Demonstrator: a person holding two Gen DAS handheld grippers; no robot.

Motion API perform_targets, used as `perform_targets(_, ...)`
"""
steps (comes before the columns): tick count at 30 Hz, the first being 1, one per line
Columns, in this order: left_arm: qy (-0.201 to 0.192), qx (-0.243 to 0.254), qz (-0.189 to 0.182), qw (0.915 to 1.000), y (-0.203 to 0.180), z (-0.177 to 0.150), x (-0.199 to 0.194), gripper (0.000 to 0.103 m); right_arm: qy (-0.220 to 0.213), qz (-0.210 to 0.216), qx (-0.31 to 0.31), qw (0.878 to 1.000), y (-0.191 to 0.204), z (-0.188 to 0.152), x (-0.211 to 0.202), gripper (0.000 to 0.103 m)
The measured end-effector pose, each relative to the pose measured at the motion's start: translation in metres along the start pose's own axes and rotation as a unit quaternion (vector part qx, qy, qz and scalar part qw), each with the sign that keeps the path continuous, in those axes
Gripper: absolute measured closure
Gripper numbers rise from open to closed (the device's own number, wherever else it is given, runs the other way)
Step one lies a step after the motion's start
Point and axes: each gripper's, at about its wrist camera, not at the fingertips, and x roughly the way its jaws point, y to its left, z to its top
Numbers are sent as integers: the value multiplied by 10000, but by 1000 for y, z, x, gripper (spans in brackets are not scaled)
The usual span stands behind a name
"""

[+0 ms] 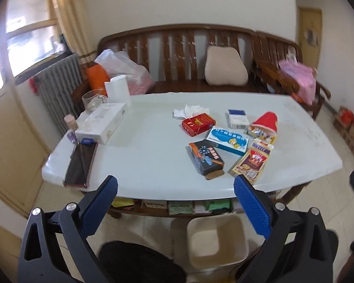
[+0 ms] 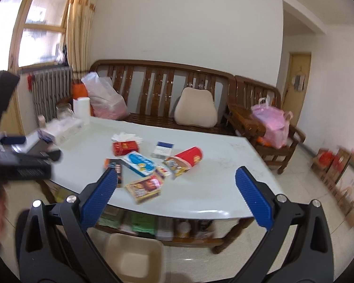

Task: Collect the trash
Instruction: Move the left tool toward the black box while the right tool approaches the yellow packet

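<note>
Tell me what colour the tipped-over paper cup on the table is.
Red paper cup with a yellow emblem; clearest in the left wrist view.

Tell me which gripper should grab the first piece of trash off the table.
Probably the left gripper: open, it faces the black box and snack packet at the table's near edge. The right gripper, also open, views them more obliquely.

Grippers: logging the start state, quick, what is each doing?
Left gripper: open, holding nothing.
Right gripper: open, holding nothing.
</note>
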Motion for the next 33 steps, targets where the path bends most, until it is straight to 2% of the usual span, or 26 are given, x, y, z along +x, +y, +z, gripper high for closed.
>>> perform_targets(5, 378, 763, -138, 9963, -10, 17, 15, 6, 100, 128, -764, 9969, 1, 10, 19, 5)
perform_targets(8, 686, 931, -304, 9928, -19, 21, 28, 6, 242, 614, -949, 9933, -3, 10, 34, 5)
perform_targets(10, 917, 1080, -356, 9893, -27, 23, 37, 6, 375, 1086, -993, 9884, -11, 10, 44, 5)
perform_targets(13, 1212, 1152, -489, 9847, -33, 26, 46, 6, 648, 1345, -1146, 9821, -15, 15, 55, 5)
perform_targets(18, 1617, 1046, -874, 9774, -35, 40, 63, 6, 902, 1546, -1501, 9723, -19, 21, 67, 5)
perform_targets(21, 1632, 1141, -768, 9770, -39, 47, 71, 6, 1022, 1579, -1761, 9662, -20, 24, 75, 5)
perform_targets(29, 1996, 1204, -680, 9701, -50, 62, 113, 6, 1531, 2147, -2089, 9417, -12, 18, 112, 5)
perform_targets(33, 2262, 1169, -706, 9645, -52, 66, 139, 6, 1707, 2639, -2423, 9179, -5, 19, 126, 5)
